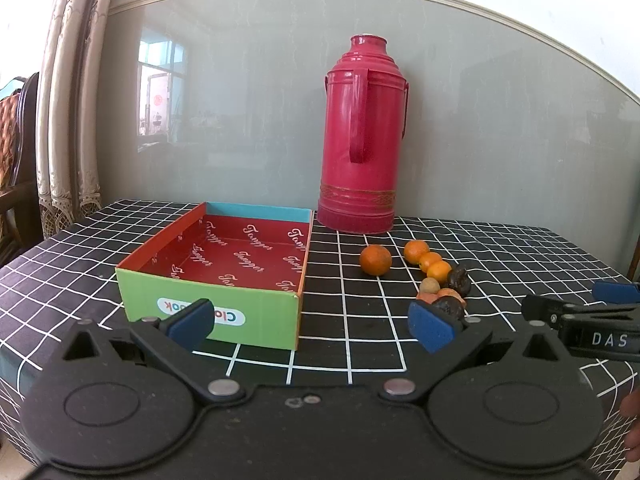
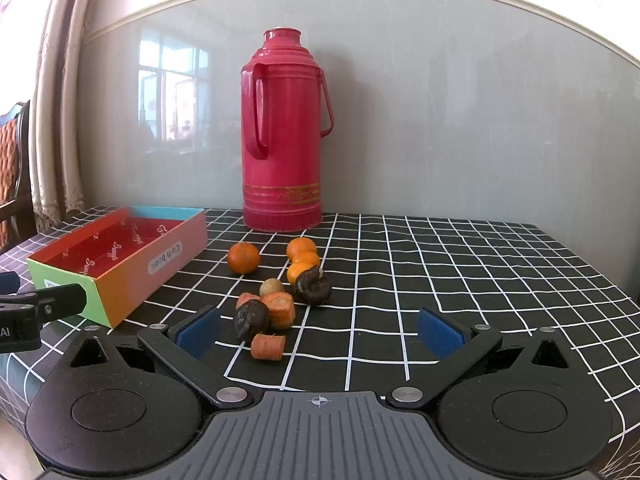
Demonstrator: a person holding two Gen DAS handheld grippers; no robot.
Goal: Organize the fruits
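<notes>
An open cardboard box [image 1: 208, 304] with a red inside stands on the checked tablecloth, holding nothing; it also shows at the left of the right wrist view [image 2: 120, 284]. Right of it lie a single orange [image 1: 375, 260] [image 2: 243, 257], a row of three small oranges [image 1: 429, 261] [image 2: 303, 258], dark fruits [image 1: 458, 280] [image 2: 314, 287], a small tan fruit [image 2: 272, 287] and carrot-like pieces [image 2: 267, 346]. My left gripper [image 1: 312, 324] is open and empty in front of the box. My right gripper [image 2: 319, 332] is open and empty, just in front of the pile.
A tall red thermos [image 1: 362, 136] [image 2: 285, 132] stands at the back against the grey wall. The right gripper shows at the right edge of the left wrist view [image 1: 592, 328]. Curtains and a chair [image 1: 16, 132] are left of the table.
</notes>
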